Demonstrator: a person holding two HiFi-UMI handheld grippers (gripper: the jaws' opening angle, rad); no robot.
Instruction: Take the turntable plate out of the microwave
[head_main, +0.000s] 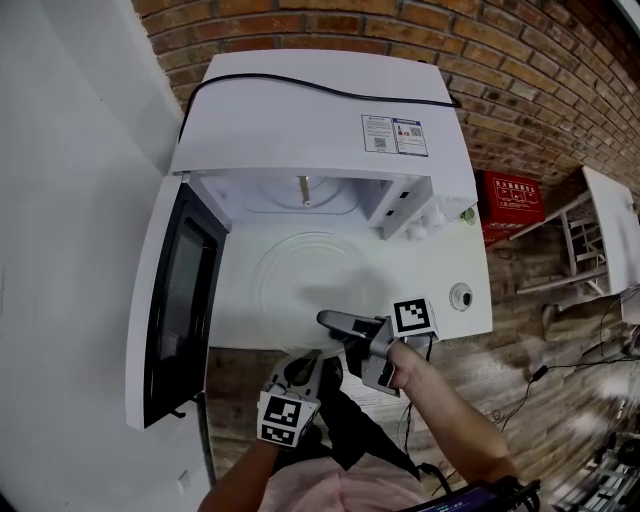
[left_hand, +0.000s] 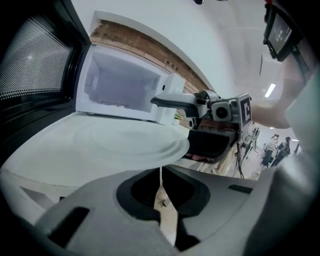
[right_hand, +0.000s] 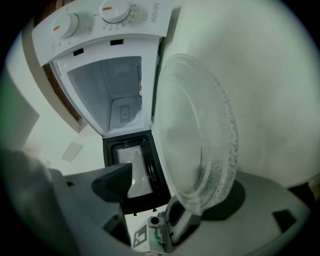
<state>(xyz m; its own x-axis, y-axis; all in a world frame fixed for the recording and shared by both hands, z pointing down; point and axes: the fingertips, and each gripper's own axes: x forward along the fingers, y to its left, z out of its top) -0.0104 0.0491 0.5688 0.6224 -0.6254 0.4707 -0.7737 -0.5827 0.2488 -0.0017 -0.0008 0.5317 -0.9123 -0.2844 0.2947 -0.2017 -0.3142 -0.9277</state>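
The clear glass turntable plate (head_main: 300, 275) lies flat on the white table (head_main: 440, 250) in front of the open microwave (head_main: 300, 110). My right gripper (head_main: 342, 330) reaches over the plate's near rim. In the right gripper view its jaws (right_hand: 175, 192) stand wide open around the plate (right_hand: 200, 130), one finger (right_hand: 116, 181) well clear of it. My left gripper (head_main: 305, 362) is lower, at the table's front edge. Its jaws (left_hand: 161, 174) are closed to a thin slit with nothing between them, and the plate's rim (left_hand: 125, 150) lies just ahead and above.
The microwave door (head_main: 180, 290) hangs open to the left, its cavity (left_hand: 120, 85) empty. A black cable (head_main: 300, 85) runs over the microwave's top. A small round object (head_main: 460, 296) sits at the table's right. A red box (head_main: 512, 195) and white rack (head_main: 600, 230) stand by the brick wall.
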